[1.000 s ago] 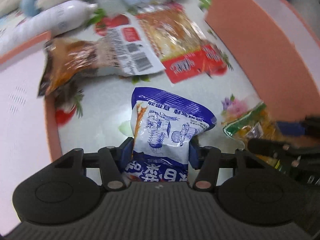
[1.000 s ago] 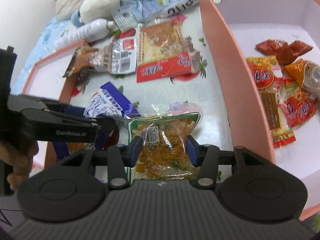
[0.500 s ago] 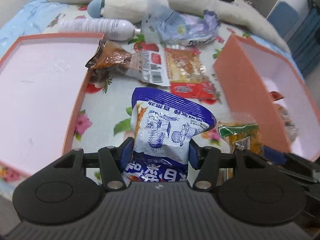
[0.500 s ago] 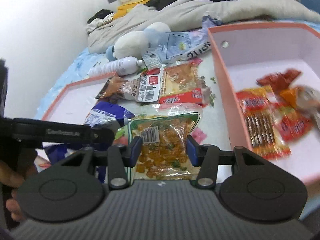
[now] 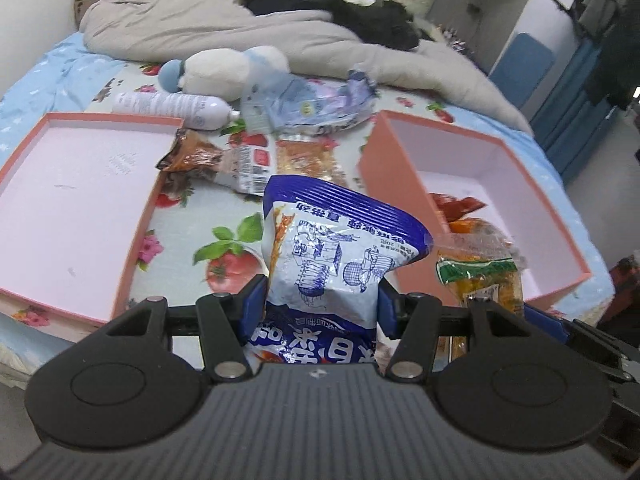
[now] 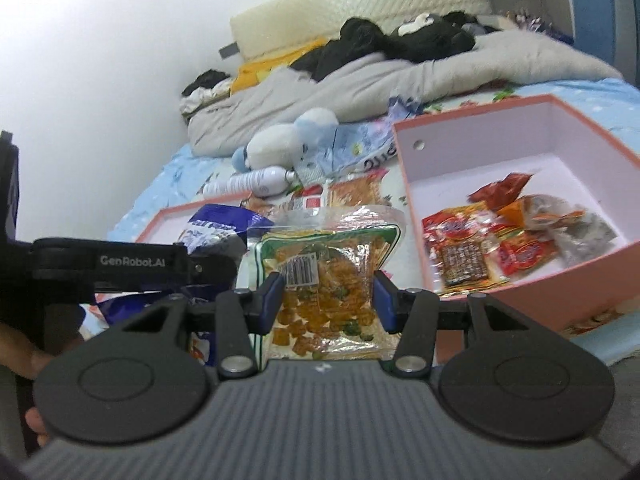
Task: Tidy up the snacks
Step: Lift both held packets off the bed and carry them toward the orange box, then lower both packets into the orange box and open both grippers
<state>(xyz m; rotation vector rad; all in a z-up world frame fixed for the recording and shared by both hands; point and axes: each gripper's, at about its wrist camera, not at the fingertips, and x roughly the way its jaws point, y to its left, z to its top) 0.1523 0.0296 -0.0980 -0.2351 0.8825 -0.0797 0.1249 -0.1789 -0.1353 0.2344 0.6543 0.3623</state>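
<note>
My left gripper (image 5: 320, 304) is shut on a blue and white snack bag (image 5: 340, 248) and holds it up above the bed. My right gripper (image 6: 328, 298) is shut on a clear bag of orange snacks with a green edge (image 6: 328, 256), also lifted; that bag shows at the right of the left wrist view (image 5: 480, 276). A deep pink box (image 6: 520, 288) at the right holds several red and orange snack packs (image 6: 500, 240). A shallow pink lid (image 5: 72, 184) lies at the left. A brown packet (image 5: 192, 152) and an orange packet (image 5: 304, 160) lie between them.
A white bottle (image 5: 172, 106), a plush toy (image 5: 224, 68) and a crumpled pale blue bag (image 5: 312, 104) lie behind the boxes. A grey quilt (image 5: 240, 28) and dark clothes fill the far end of the bed. The left gripper's body (image 6: 120, 264) is close beside my right gripper.
Both grippers have risen and tilted back with their bags still held. The bed surface has dropped lower in both views and the far quilt and wall have come into sight.
</note>
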